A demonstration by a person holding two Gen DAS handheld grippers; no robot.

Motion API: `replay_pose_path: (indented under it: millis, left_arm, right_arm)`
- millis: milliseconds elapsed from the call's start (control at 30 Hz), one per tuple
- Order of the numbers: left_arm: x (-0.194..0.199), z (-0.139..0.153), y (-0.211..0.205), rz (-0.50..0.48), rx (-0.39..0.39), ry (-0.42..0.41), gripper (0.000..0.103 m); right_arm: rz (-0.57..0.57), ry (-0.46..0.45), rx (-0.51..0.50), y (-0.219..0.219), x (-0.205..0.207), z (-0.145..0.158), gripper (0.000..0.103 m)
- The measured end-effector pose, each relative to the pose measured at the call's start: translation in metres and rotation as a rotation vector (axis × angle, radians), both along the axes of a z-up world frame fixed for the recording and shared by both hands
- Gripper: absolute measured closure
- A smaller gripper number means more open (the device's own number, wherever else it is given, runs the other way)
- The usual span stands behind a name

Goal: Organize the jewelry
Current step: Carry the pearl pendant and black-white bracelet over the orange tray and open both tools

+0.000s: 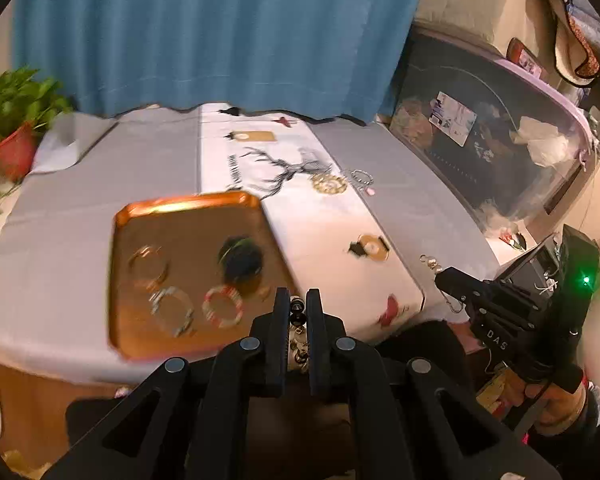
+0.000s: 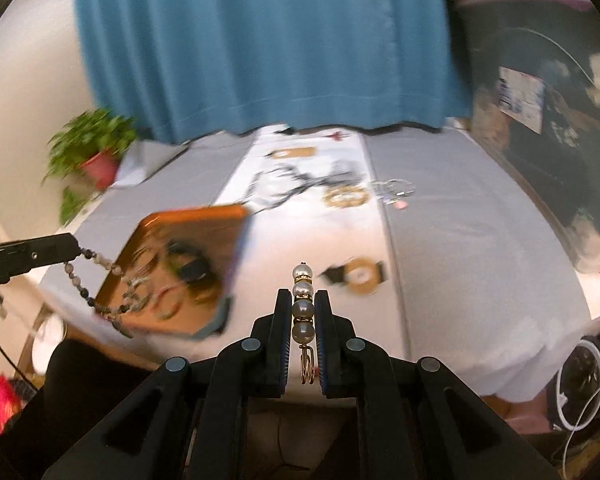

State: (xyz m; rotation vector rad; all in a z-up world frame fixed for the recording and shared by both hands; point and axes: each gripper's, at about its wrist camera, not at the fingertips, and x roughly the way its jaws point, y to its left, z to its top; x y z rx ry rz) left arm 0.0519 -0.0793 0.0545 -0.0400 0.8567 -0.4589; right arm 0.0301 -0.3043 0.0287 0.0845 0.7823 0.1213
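Blue curtain is seen behind the counter (image 1: 100, 184), where the tray (image 1: 188, 208) already carries four bracelets — two pieces are left beyond it. A bead strand (image 2: 96, 264) is pinched in the left gripper (image 1: 299, 312), a pearl clip (image 2: 303, 304) in the right gripper (image 2: 303, 312), both short of the tray.

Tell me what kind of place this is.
Probably a room in a home: a table under a printed cloth, a blue curtain behind it, a potted plant at one side, and a storage bin of household stuff.
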Motion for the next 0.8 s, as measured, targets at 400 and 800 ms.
replay_pose_path:
  millis: [400,800]
  left_arm:
    - [-0.085,-0.015,0.065,0.096,0.015,-0.049,0.098]
    - [-0.102,-0.024,0.067,0.092,0.040,-0.063,0.097]
  right_arm:
    - [0.210,0.074,-0.031,0.093,-0.069,-0.008,0.091]
    - [0.287,0.117,-0.053,0.124,-0.092,-0.016,0.091]
